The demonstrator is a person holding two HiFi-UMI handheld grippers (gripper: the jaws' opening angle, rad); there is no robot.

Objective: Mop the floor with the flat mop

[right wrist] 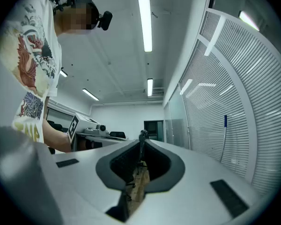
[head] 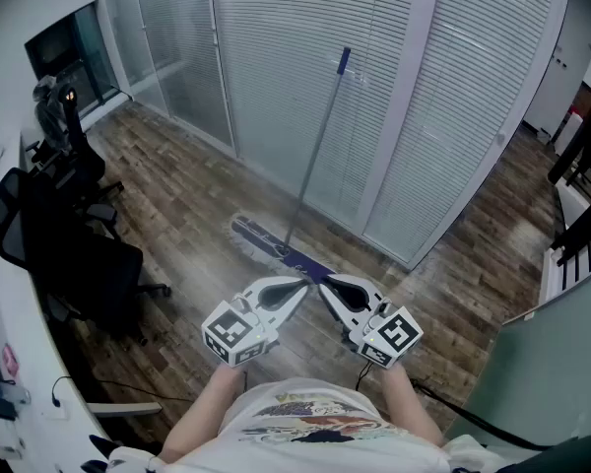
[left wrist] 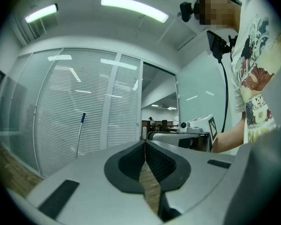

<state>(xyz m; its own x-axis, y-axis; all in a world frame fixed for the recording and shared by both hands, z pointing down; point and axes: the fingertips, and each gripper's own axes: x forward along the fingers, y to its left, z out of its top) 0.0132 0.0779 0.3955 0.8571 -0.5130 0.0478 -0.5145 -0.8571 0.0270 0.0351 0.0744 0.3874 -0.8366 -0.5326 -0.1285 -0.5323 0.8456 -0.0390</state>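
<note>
A person is standing on the wood-plank floor with both grippers held out level, their tips nearly meeting. The left gripper and right gripper are each pinched fully together on nothing. The mop is leaning untouched against the blind-covered glass wall just ahead. Its flat oblong head is lying on the floor just beyond the gripper tips.

Trouble may be waiting. The handle is a thin, smooth metal pole with a blue cap, and only its own lean is keeping it up. A bump from closed jaws could be sending it sliding along the slick glass and clattering down, so the jaws are needing to part first. The dark ribbed pads are looking grippy, yet a round pole may be twisting between them. Black wheeled chairs are crowding the left, where a wide sweep risks snagging.
</note>
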